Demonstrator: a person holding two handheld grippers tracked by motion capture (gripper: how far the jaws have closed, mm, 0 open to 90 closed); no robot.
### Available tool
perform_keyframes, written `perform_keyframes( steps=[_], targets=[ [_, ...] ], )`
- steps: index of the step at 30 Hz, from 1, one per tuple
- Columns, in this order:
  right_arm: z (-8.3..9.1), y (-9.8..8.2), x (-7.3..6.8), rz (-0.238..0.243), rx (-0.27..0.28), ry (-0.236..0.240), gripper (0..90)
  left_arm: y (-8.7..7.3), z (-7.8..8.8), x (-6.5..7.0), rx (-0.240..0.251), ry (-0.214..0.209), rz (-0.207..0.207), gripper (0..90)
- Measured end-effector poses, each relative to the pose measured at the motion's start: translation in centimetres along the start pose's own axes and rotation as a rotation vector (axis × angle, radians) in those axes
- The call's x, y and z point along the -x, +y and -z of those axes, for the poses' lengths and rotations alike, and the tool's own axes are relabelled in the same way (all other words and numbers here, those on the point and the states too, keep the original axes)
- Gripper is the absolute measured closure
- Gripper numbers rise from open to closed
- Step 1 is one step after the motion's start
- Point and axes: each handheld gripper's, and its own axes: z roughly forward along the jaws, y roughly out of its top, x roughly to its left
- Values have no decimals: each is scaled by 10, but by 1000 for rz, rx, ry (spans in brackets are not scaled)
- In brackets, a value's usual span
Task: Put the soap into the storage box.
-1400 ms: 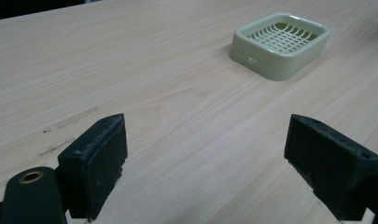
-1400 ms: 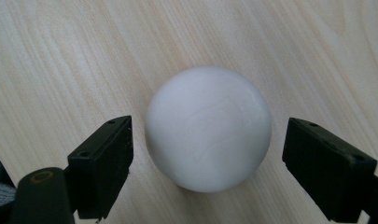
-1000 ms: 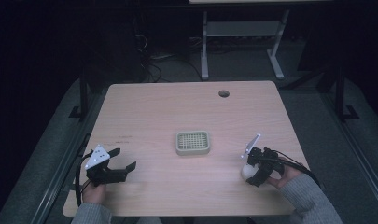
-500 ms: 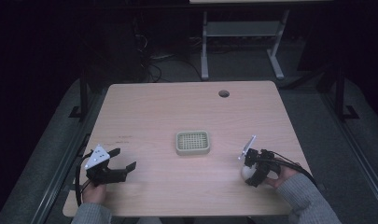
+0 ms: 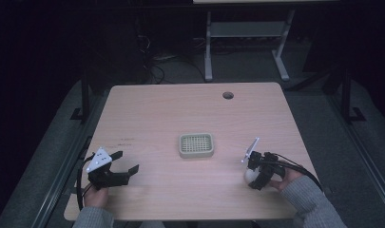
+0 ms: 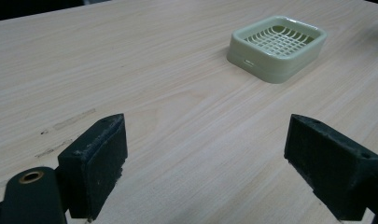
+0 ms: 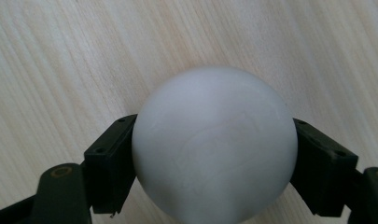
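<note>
Right gripper (image 5: 255, 176): jaws clamped on both sides of the white ball (image 7: 214, 144), near the table's (image 5: 180, 109) right front edge.
Left gripper (image 5: 120, 170): jaws wide apart, holding nothing.
Green tray (image 5: 196, 145): table centre.

A plain white ball (image 7: 214, 144) sits against black claw pads; the gridded soap dish (image 6: 277, 46) is pale green, the worktop (image 5: 152, 114) light wood-grain.

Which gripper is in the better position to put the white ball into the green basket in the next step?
Probably the right. The right gripper already holds the white ball between its jaws, and the green basket sits close to it on the table. The left gripper is open with nothing between its jaws.
</note>
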Motion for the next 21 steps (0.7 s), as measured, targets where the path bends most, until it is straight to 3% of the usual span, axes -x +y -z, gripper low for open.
perform_keyframes(
  steps=[10,17,21],
  targets=[
    [8,10,3,12,34,31,230,0,1,-1,6,4,6,128],
    [12,21,6,-3,31,25,230,0,2,-1,11,4,7,128],
    [14,28,7,16,39,28,230,0,2,-2,13,2,8,128]
  ],
)
